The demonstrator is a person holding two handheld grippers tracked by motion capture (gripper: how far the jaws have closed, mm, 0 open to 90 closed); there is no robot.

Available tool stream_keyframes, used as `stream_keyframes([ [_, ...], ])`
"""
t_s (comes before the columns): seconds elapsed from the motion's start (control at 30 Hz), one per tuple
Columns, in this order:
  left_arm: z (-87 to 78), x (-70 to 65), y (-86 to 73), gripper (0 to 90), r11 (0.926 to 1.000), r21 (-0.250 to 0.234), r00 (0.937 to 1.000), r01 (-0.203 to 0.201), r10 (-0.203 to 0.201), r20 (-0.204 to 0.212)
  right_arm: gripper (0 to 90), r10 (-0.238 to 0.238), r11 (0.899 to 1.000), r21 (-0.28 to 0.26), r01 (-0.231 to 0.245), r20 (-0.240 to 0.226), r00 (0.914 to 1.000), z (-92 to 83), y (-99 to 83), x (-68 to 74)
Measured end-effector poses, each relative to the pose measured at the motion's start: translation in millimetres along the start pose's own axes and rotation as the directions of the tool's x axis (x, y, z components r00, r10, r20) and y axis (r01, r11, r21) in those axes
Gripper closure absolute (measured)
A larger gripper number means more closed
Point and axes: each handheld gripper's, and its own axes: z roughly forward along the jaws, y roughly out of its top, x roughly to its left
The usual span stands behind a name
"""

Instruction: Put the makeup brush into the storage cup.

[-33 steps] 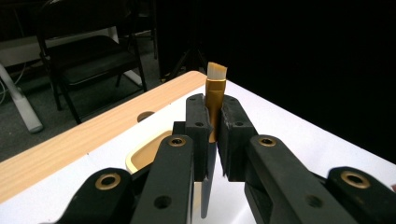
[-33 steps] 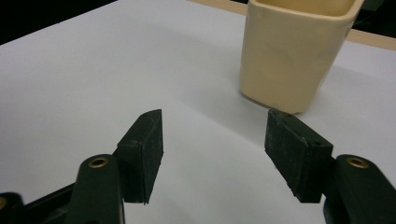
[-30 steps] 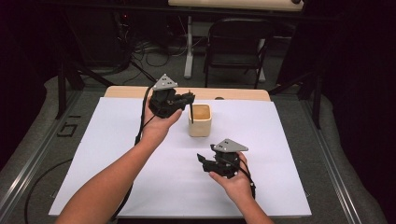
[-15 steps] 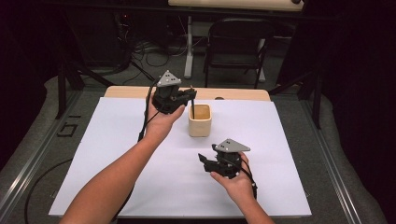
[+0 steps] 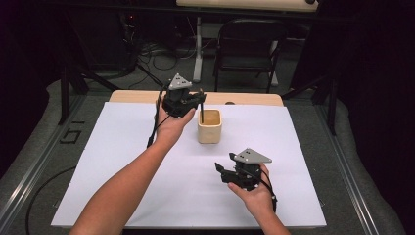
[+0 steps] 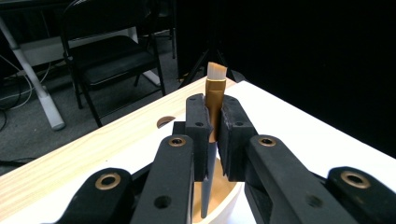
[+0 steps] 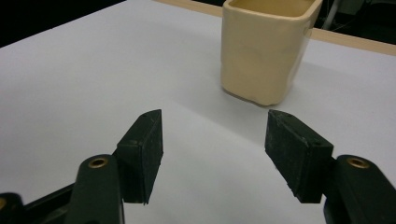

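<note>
A cream square cup (image 5: pixel 209 126) stands on the white sheet (image 5: pixel 122 147) near the table's middle; it also fills the upper part of the right gripper view (image 7: pixel 266 46). My left gripper (image 5: pixel 198 99) hovers just above the cup's left rim, shut on a paintbrush (image 6: pixel 212 135) with a gold ferrule and pale bristles pointing up. The brush's dark handle (image 5: pixel 201 113) reaches down into the cup. My right gripper (image 5: pixel 221 172) rests low over the sheet, nearer the front, open with nothing between its pads (image 7: pixel 142 149).
A tan wooden tabletop edge (image 5: pixel 147 96) shows behind the sheet, with a round hole (image 6: pixel 163 122) in it. A black folding chair (image 5: pixel 249 49) and cables stand on the floor beyond the table. Dark curtains surround the area.
The left gripper with the brush has risen slightly and shifted a little right above the cup. The right gripper has stayed put.
</note>
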Motion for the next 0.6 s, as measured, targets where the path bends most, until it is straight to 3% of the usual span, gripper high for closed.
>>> stream_keyframes([
  [0.47,15.5,1.4,-6.1,83.9,0.9994,0.036,1.0000,0.001,0.000,-0.006,37.0,0.000,1.000,-0.011,0.000,0.002,1.0000,2.3,-5.5,-0.4],
  [0.6,17.8,1.8,-7.1,83.9,0.9991,0.043,1.0000,0.000,0.000,-0.004,37.0,-0.006,1.000,0.019,0.006,0.003,1.0000,0.9,-5.4,0.0],
])
